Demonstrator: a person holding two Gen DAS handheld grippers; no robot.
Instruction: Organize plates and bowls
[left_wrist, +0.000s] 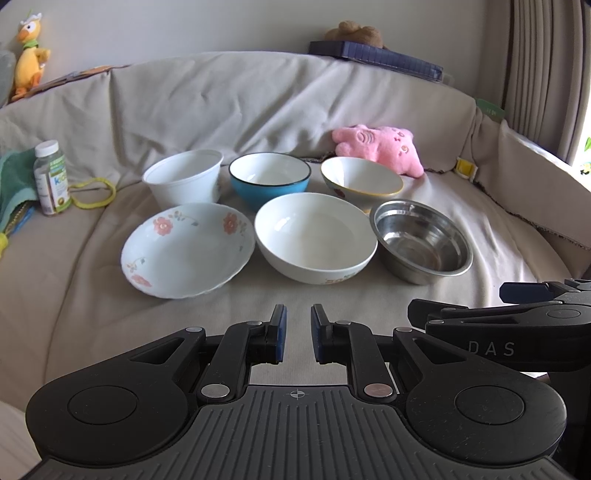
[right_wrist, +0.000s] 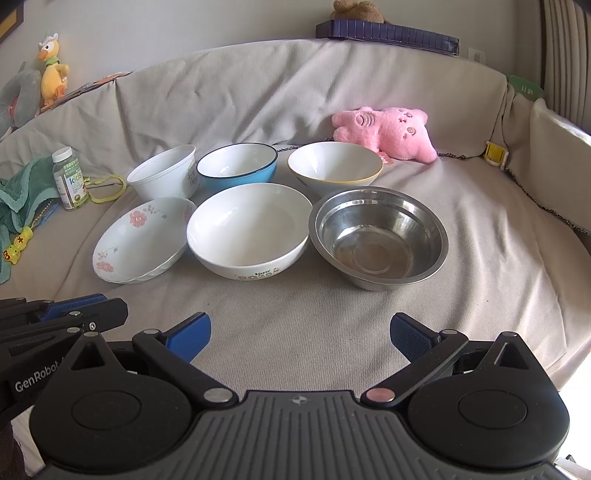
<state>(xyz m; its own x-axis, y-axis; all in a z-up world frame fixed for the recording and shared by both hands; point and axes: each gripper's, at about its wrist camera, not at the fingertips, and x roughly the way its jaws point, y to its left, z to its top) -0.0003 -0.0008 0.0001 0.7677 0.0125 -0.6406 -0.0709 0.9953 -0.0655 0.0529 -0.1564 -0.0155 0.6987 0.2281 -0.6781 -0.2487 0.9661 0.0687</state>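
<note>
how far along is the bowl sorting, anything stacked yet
Nothing looks done: all six bowls sit apart in two rows on the sofa cover, from the floral bowl to the steel bowl. Nothing is in hand: the left gripper and right gripper hover empty before them. All stacking remains.

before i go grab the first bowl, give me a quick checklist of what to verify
1. Right gripper fingers spread wide, holding nothing: ok.
2. Left gripper fingers nearly closed, narrow gap, too tight for a rim: not ok.
3. All six bowls separate, none stacked: ok.
4. Steel bowl nearest the right gripper, path unobstructed: ok.
5. Floral bowl sits tilted on the soft cover: not ok.
6. Steel bowl dry inside: cannot tell.
</note>
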